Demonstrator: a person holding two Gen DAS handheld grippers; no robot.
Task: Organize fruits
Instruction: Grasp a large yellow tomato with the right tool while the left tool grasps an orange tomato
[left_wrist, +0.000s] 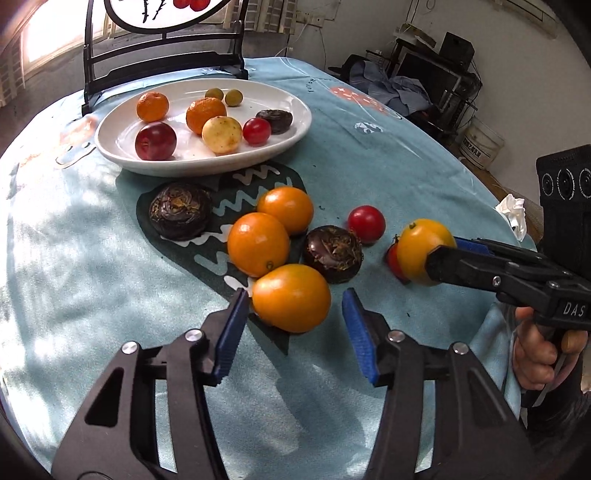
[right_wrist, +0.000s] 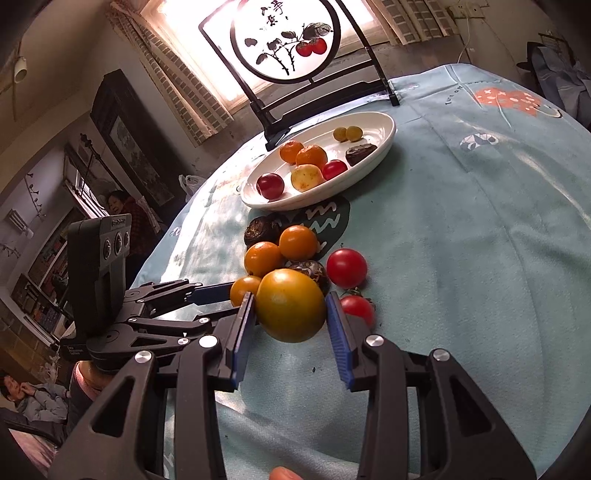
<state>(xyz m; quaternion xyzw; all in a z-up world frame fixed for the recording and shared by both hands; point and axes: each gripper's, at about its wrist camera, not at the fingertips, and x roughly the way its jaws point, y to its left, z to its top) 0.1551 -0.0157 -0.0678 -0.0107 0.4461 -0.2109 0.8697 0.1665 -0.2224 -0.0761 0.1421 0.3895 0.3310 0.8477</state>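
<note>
Round table, light blue printed cloth (left_wrist: 369, 177). White oval plate (left_wrist: 110, 147) at far side, holding mixed small fruit. Right gripper (right_wrist: 290, 317): jaws clamped on yellow-orange tomato (right_wrist: 290, 304), near the loose fruit. Left gripper (left_wrist: 295, 317): jaws apart, flanking another orange tomato (left_wrist: 291, 297) on the cloth, right pad clear of it.

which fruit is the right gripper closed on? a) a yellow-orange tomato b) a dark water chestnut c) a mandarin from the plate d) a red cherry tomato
a: the right gripper has its blue jaws pressed on either side of a yellow-orange tomato, with the red cherry tomato lying on the cloth just beyond it.
</note>
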